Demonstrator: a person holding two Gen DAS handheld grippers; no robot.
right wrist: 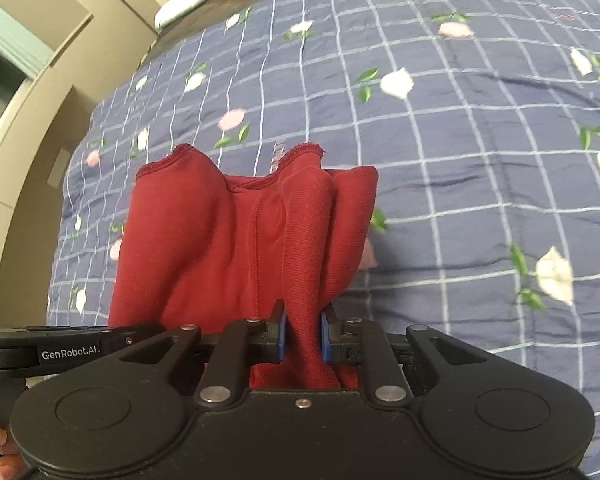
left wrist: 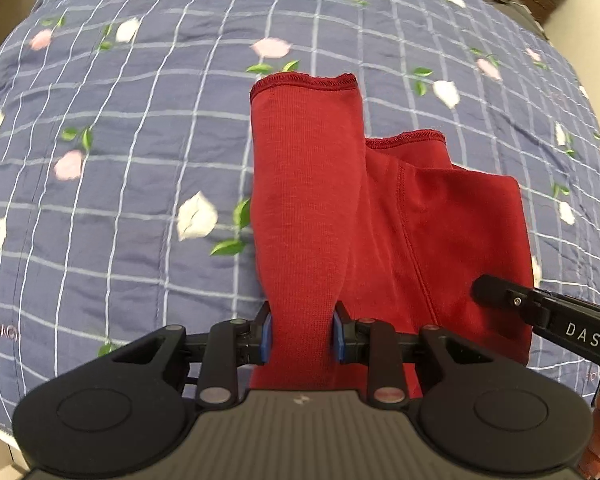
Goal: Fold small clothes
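Shorts [left wrist: 324, 208] pinched by both grippers, left [left wrist: 302, 332] and right [right wrist: 303, 334]: carry evenly toward 12 o'clock over the bed [left wrist: 140, 160], hems aligned.

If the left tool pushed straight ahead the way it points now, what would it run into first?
The left tool is already shut on the red garment, so more of that cloth lies ahead first; past its hem, likely the blue checked bedspread, though depth is unclear.

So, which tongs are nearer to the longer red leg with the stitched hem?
Left. The left tongs are shut on that longer leg of the red garment itself; the right tongs grip bunched cloth on the garment's other side, by the shorter leg.
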